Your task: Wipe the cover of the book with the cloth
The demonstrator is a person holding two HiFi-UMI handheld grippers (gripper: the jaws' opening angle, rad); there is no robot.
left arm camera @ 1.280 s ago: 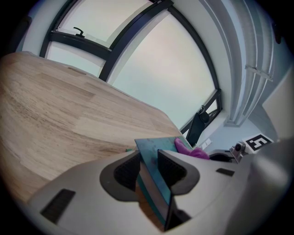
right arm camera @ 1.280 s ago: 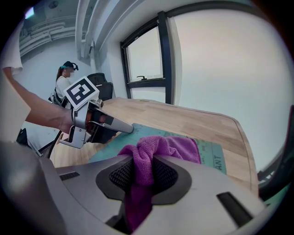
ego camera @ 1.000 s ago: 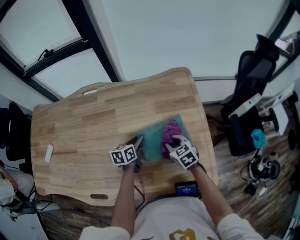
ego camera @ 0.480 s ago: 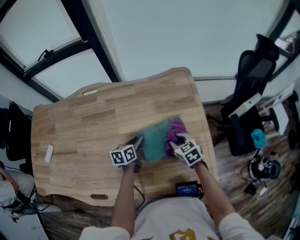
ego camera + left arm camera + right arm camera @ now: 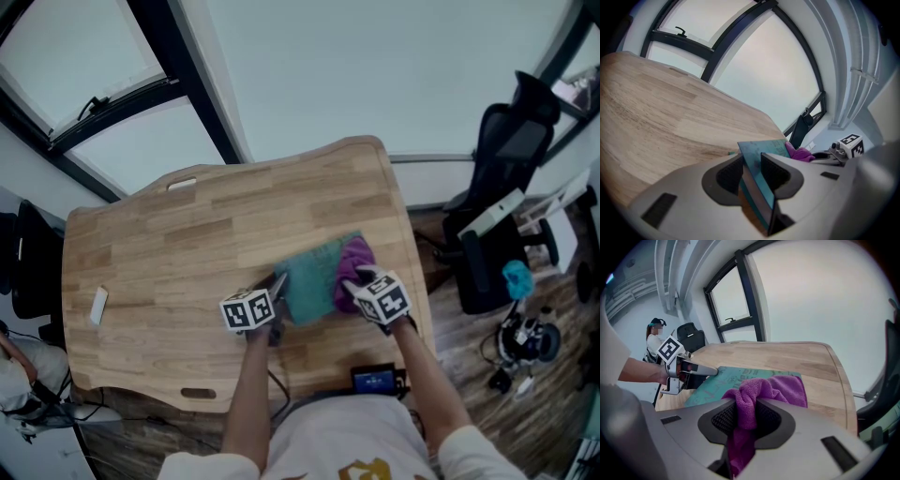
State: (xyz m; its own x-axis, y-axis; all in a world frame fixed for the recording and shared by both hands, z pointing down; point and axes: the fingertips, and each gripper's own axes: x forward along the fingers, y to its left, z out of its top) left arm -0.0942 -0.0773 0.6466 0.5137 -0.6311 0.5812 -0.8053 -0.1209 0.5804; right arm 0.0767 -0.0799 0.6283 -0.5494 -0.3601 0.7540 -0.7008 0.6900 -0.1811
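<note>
At the table's left edge: a small white object, alone on the wooden table.

Near centre: left gripper, jaws clamped on the left edge of the teal book. The cover's edge sits between both pads.

The book lies flat, right of centre on the tabletop.

On the book's right end: purple cloth, bunched, lying on the cover. Right gripper pinches a fold of it between its jaws.

Near edge of the table, below the right gripper: dark device with a blue screen.

Far right, off the table: black office chair.
</note>
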